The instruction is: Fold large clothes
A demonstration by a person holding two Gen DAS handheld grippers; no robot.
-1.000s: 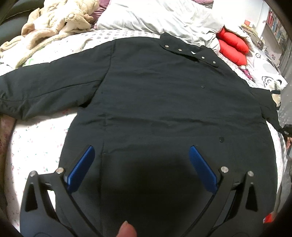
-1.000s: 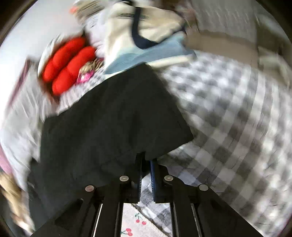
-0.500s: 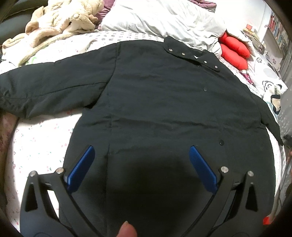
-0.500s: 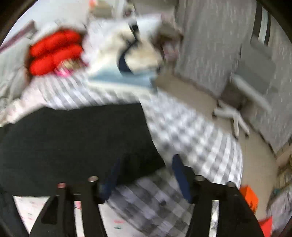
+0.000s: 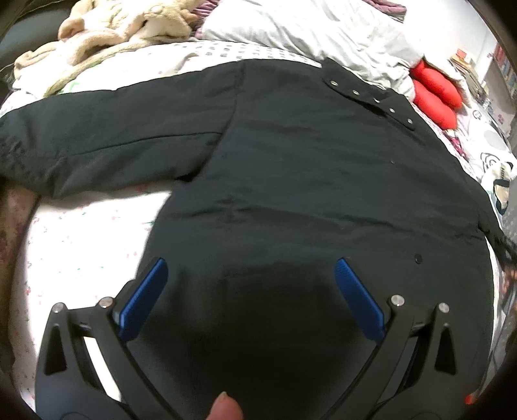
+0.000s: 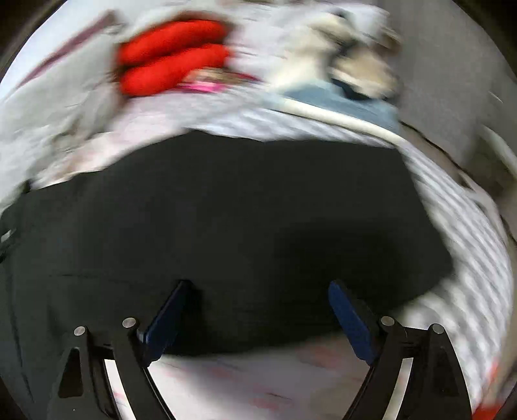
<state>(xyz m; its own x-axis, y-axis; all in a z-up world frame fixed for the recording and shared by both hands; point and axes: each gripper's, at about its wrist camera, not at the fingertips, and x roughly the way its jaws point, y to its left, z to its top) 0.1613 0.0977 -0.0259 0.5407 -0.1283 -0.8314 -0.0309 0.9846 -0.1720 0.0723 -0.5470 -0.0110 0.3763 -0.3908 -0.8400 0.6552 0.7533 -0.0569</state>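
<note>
In the left wrist view, a cream plush blanket (image 5: 122, 29) lies bunched at 11 o'clock, at the far edge of the bed. Below it the white sheet with small floral print (image 5: 80, 242) shows bare from 8 to 9 o'clock. The black jacket (image 5: 290, 181) is spread flat on that sheet and fills most of the view: 1 sleeve (image 5: 106, 142) reaches out toward 9 o'clock, the body runs through the centre, and the collar (image 5: 368, 93), set with a row of metal snaps, points to 1 o'clock. Just beyond the collar sits a rumpled white pillow (image 5: 316, 29) at 12 o'clock, and 2 red cushions (image 5: 434, 97) lie at 2 o'clock.

The left gripper (image 5: 252, 278) hangs over the lower body of the jacket at 6 o'clock, its 2 blue-padded fingers (image 5: 143, 300) spread wide apart with only dark cloth between them; whether the pads touch the cloth cannot be told. A fingertip (image 5: 224, 407) shows at the bottom edge.

The right wrist view is heavily blurred. The red cushions (image 6: 171, 55) sit at 11 o'clock, a blurred cream and blue heap (image 6: 342, 80) at 1 o'clock, and grey checked bedding (image 6: 468, 274) curves down from 2 to 4 o'clock. The jacket (image 6: 226, 219) covers the centre, its near edge ending over pale sheet at 6 o'clock. The right gripper (image 6: 258, 290) has its jaws wide apart, both fingers (image 6: 350, 313) over that near edge, gripping nothing.
</note>
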